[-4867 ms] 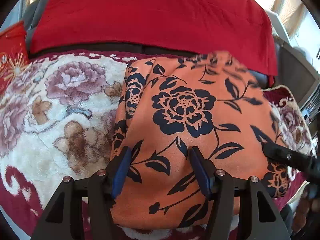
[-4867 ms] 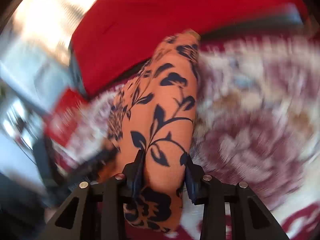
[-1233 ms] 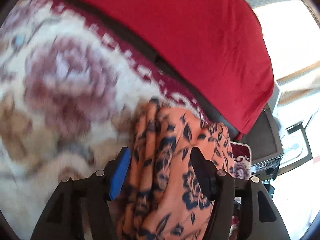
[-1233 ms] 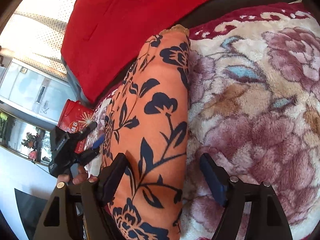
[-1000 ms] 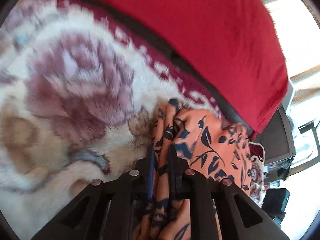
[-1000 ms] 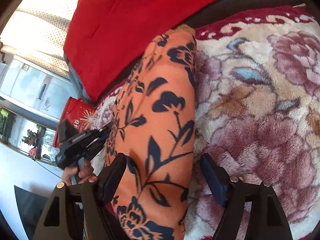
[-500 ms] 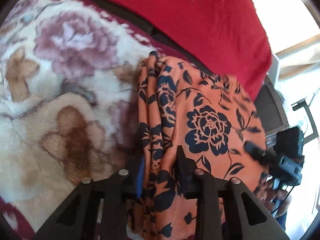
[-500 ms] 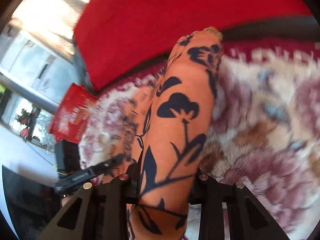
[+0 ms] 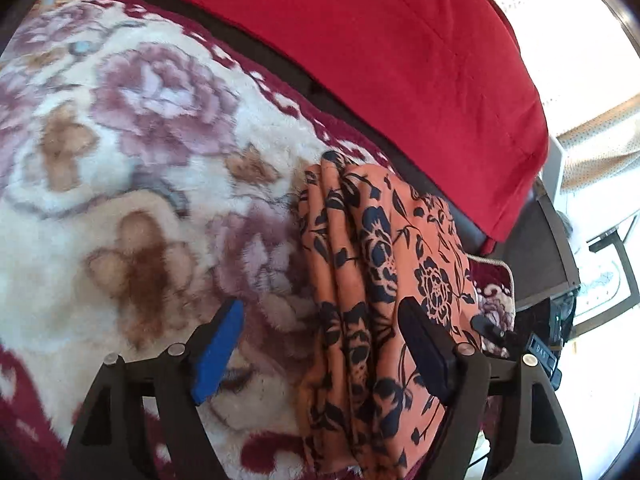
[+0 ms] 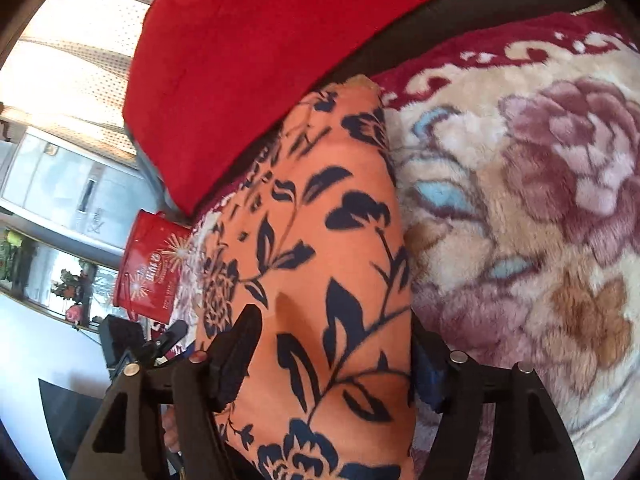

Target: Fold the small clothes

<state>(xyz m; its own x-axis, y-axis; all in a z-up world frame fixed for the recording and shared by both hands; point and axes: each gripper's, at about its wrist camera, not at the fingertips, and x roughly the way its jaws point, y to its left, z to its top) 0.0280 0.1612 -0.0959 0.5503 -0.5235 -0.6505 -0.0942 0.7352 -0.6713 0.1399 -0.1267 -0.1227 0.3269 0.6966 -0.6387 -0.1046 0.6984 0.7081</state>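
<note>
While your left gripper (image 9: 320, 344) gapes wide astride the folded orange floral garment (image 9: 372, 280) | your right gripper (image 10: 340, 356) spreads around its other edge, unclamped | garment lies on floral plush blanket (image 9: 120, 160) | red cushion (image 9: 360, 40) behind | red tin (image 10: 150, 266), contents unseen.

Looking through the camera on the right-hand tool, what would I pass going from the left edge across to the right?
Red gift bag → orange flowered cloth → plush flowered blanket.
</note>
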